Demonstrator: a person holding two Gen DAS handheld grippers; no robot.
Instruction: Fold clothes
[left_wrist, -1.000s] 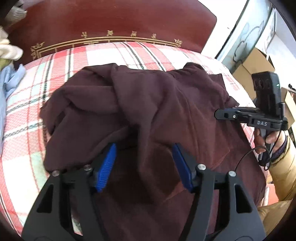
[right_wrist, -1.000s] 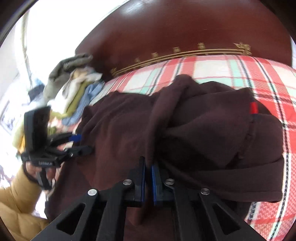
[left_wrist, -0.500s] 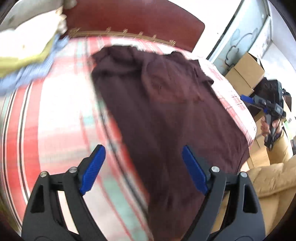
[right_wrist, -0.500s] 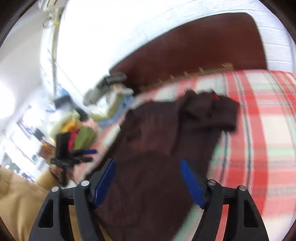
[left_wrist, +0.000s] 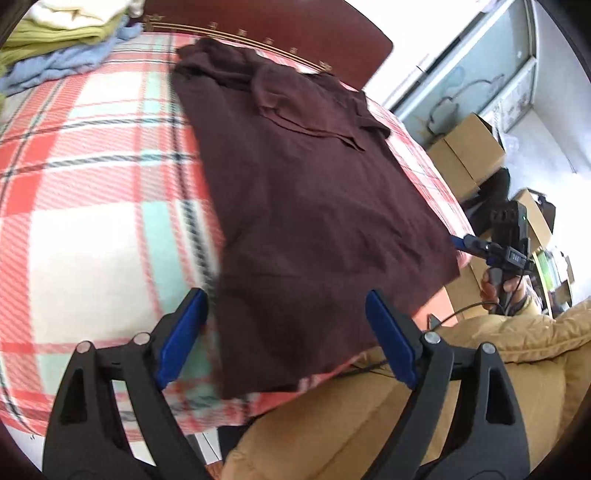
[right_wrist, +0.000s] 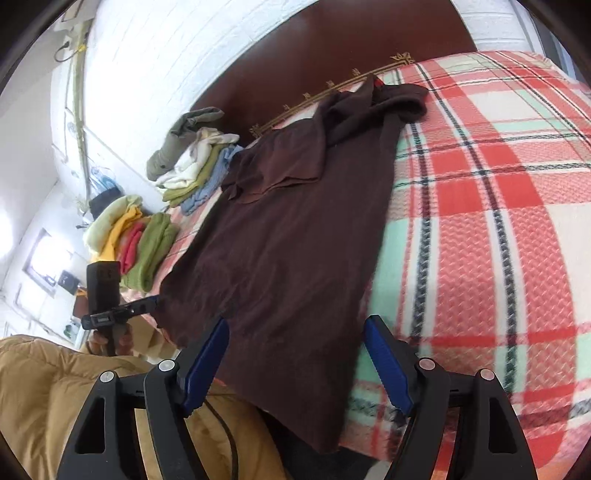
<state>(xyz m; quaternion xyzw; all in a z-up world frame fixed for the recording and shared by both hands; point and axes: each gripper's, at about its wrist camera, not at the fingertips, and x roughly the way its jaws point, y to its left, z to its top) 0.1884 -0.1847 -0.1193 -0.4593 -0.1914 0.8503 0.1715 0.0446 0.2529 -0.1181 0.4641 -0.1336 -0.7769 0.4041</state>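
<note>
both claws, left claw (left_wrist: 286, 341) and right claw (right_wrist: 297, 360), tilt down over the brown garment (left_wrist: 314, 206), wide apart, gripping nothing.

Bright daylight, blown out on white wall (right_wrist: 155, 62) and window side (left_wrist: 480, 85). Heavy fisheye bending, black vignette at corners. Motion blur on plaid blanket (left_wrist: 110, 221) near lower edge. Soft shadows only.

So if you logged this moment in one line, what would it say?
task: fold clothes | brown top: spread long on plaid blanket, far end bunched | left tool: open, empty | right tool: open, empty | folds: none yet
</note>
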